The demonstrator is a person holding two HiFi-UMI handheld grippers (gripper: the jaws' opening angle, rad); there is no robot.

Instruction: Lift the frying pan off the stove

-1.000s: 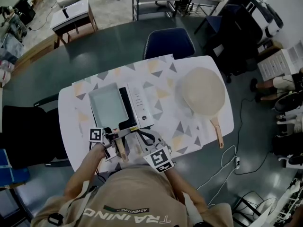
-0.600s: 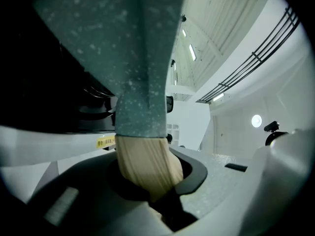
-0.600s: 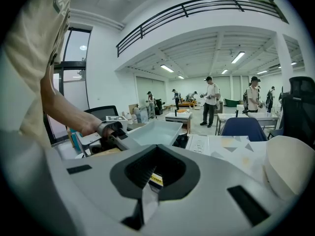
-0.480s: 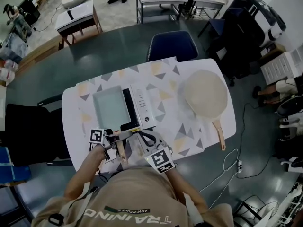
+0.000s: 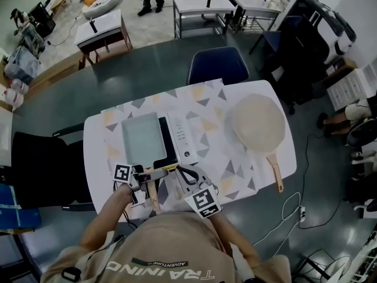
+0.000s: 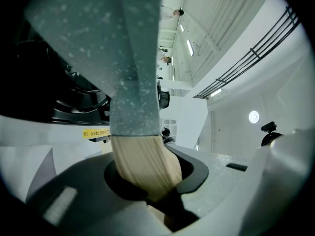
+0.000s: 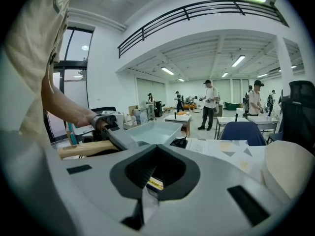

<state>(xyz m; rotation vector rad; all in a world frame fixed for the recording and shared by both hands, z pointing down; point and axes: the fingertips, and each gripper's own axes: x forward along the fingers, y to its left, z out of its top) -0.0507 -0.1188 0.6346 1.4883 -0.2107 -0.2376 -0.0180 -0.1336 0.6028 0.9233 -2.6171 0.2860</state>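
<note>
A square pale-green frying pan [image 5: 141, 137] sits on the white stove [image 5: 179, 135], and its wooden handle [image 5: 152, 192] points toward me. My left gripper [image 5: 147, 178] is at that handle. In the left gripper view the handle [image 6: 142, 166] lies in the notch between the jaws, which are opening; the pads look loose on it. My right gripper [image 5: 187, 173] hovers just right of the handle, shut and empty. The right gripper view shows its own jaws [image 7: 147, 195] meeting, with the pan [image 7: 152, 132] and handle [image 7: 86, 149] to their left.
A round cream pan [image 5: 259, 122] with a wooden handle [image 5: 274, 170] lies on the right of the patterned tablecloth [image 5: 206, 108]. A blue chair [image 5: 218, 63] stands behind the table [image 5: 94, 152]. More tables and people stand further back in the room.
The head view has drifted a little, so the table sits slightly lower and further right in the picture. Both grippers stay at the pan handle, and the pan stays on the stove.
</note>
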